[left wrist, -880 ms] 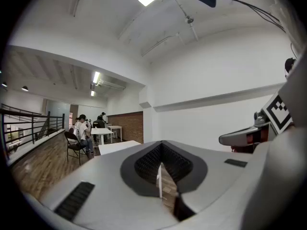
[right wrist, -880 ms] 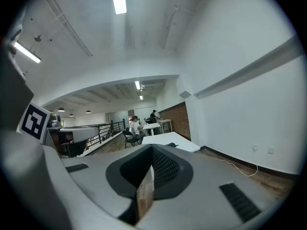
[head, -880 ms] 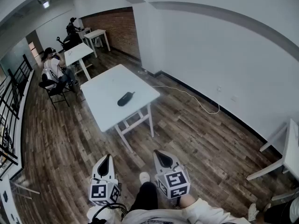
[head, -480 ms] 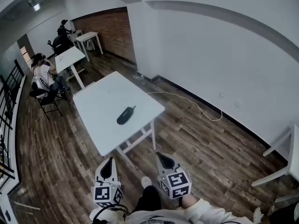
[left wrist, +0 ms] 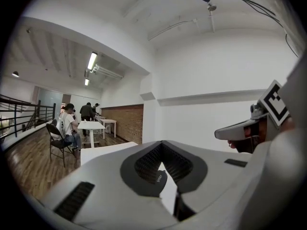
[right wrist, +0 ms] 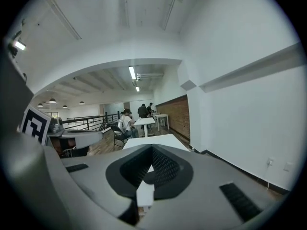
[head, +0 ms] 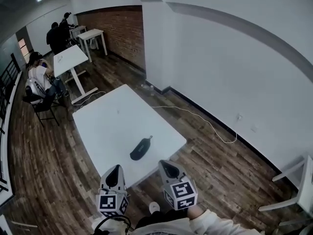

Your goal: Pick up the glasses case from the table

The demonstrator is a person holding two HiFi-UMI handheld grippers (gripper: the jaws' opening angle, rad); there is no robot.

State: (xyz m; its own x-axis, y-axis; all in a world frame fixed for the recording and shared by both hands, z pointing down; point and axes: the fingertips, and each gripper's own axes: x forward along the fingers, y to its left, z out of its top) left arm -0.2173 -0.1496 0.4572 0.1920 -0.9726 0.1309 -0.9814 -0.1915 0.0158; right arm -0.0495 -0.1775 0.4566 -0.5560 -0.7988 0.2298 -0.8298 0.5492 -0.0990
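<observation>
A dark oblong glasses case (head: 141, 149) lies near the front edge of a white table (head: 112, 121). Both grippers hover side by side just short of that edge, pointing toward the case. The left gripper (head: 112, 173) is shut and empty, a little left of the case and below it in the picture. Equally empty, the right gripper (head: 168, 167) looks shut and sits right of the case. In the left gripper view the case (left wrist: 159, 177) shows through the hollow between the closed jaws (left wrist: 162, 146). The right gripper view also shows the case (right wrist: 153, 176) past its jaws (right wrist: 152, 149).
Further white tables (head: 68, 58) stand at the back left, with a seated person (head: 38, 77) and standing people (head: 55, 33). A brick wall (head: 117, 28) closes the back. A white cable (head: 195, 114) trails along the right wall. Another table's corner (head: 302, 180) shows at far right.
The head view has closed in on the table. The case and table edge now sit much nearer the two grippers, which keep their places side by side.
</observation>
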